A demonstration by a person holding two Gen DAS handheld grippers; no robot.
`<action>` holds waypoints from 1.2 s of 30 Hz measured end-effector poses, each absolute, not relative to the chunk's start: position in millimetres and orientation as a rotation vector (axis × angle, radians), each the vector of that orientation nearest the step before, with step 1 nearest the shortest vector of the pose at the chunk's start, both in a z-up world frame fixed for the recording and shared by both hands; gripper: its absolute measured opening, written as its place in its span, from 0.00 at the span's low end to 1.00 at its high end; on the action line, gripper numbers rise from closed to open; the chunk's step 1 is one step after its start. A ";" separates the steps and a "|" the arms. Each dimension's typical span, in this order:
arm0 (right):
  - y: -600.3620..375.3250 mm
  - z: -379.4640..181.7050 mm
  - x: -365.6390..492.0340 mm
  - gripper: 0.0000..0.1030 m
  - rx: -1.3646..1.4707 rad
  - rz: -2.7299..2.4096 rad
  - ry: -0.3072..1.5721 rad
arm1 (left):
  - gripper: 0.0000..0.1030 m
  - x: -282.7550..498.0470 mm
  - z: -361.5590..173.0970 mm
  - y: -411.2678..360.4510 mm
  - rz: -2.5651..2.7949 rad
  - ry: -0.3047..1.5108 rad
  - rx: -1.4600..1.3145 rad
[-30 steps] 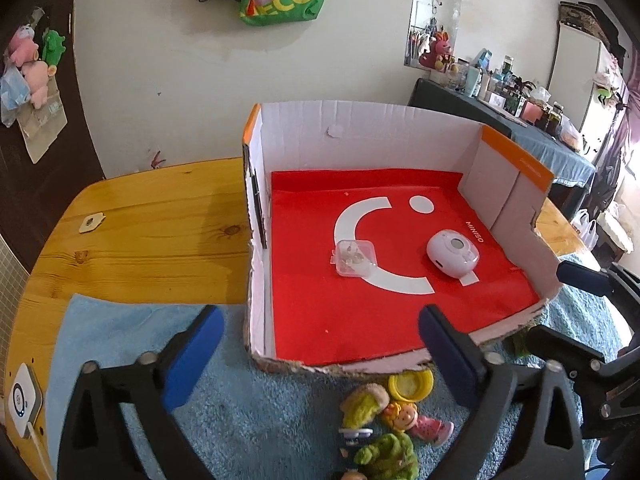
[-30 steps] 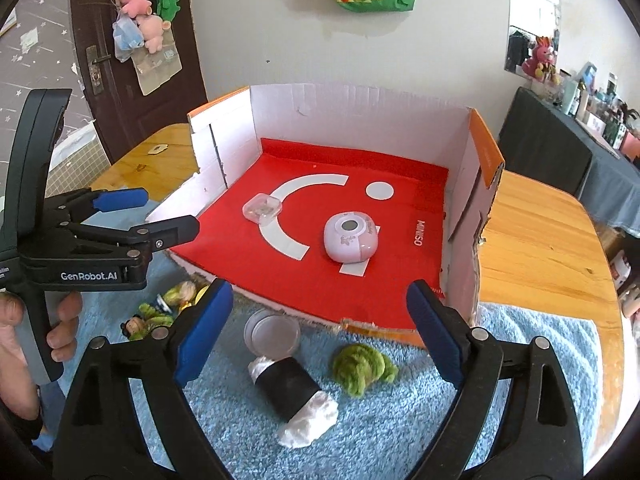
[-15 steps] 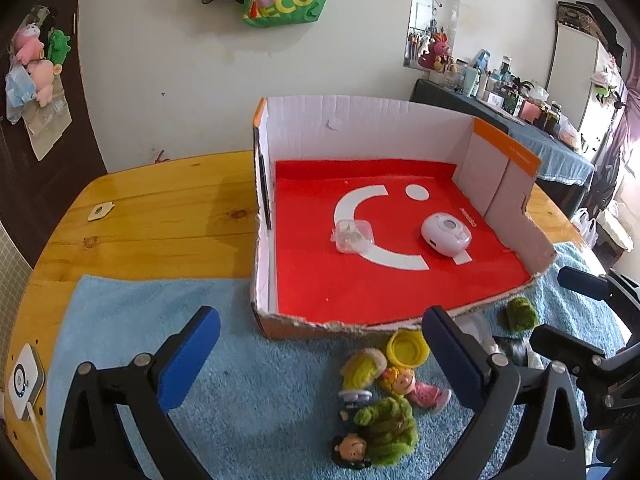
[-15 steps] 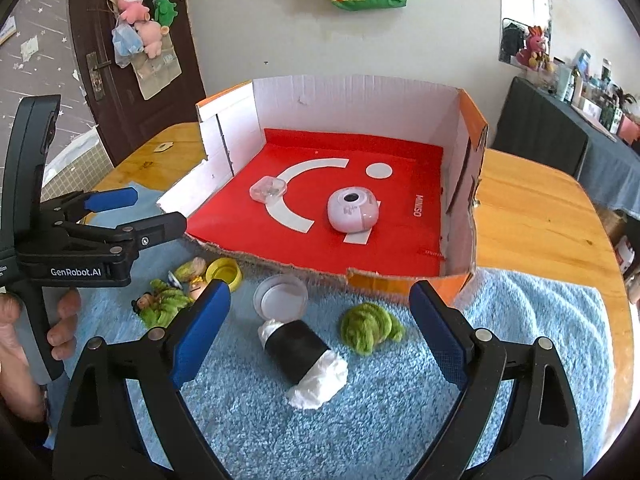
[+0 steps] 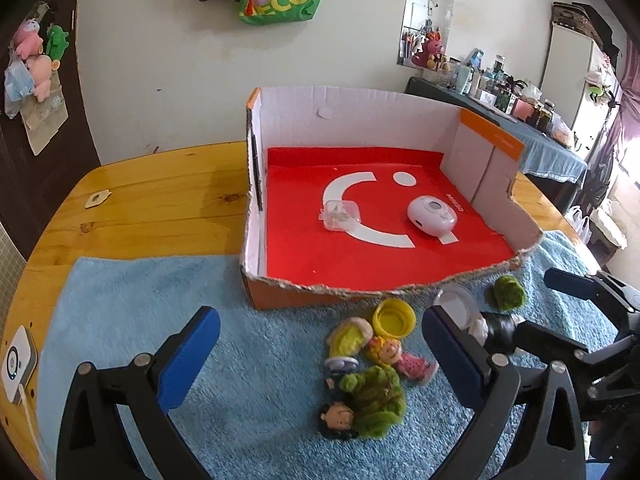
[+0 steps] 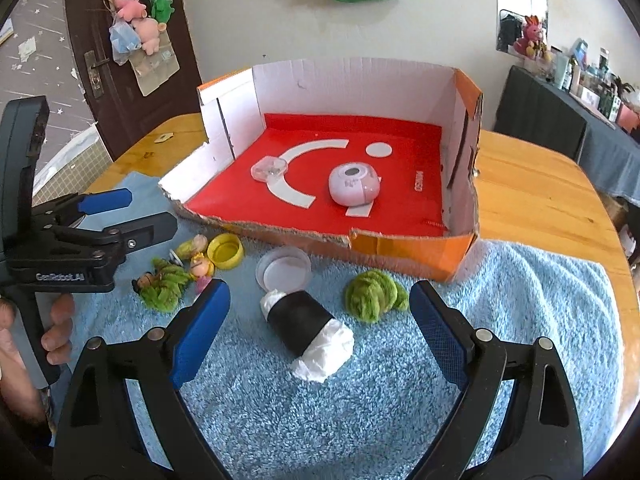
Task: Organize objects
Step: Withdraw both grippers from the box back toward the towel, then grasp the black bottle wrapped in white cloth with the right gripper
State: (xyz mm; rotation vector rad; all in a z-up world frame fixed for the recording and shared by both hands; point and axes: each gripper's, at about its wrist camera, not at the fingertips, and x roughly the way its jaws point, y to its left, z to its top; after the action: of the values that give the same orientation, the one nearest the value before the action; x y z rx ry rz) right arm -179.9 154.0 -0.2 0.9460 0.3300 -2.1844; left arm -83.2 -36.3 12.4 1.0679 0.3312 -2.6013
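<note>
Lying diagonally on the towel (image 6: 400, 380), the black roll (image 6: 300, 322) sits between the wide-open right claw (image 6: 320, 334).

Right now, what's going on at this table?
A person holds two grippers over a blue towel, both open and empty. The cardboard box already holds a pink round gadget and a clear case. Still outside on the towel: the black roll, green fuzzy toy, yellow cap, clear lid and small figurines.
</note>
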 end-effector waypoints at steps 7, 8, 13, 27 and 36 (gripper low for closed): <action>157.9 -6.3 -177.4 0.89 0.966 -2.178 0.323 | 1.00 -77.2 5.7 -29.0 -2.626 0.368 1.103; 158.3 -7.0 -177.0 0.89 0.969 -2.177 0.322 | 0.99 -75.5 5.7 -27.7 -2.630 0.373 1.103; 159.7 -11.2 -175.5 0.89 0.980 -2.171 0.321 | 0.87 -69.2 5.0 -23.1 -2.664 0.416 1.116; 162.3 -21.5 -175.1 0.89 1.011 -2.159 0.331 | 0.54 -64.6 -6.0 -3.4 -2.740 0.478 1.209; 161.5 -31.4 -182.0 0.89 1.051 -2.140 0.312 | 0.45 -62.7 -7.3 1.1 -2.776 0.522 1.224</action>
State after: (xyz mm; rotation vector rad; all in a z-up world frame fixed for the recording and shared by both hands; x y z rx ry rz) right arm -182.0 161.5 -31.4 1.0506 0.3125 -2.1400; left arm -62.7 1.1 -7.3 1.2238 0.5223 -2.7757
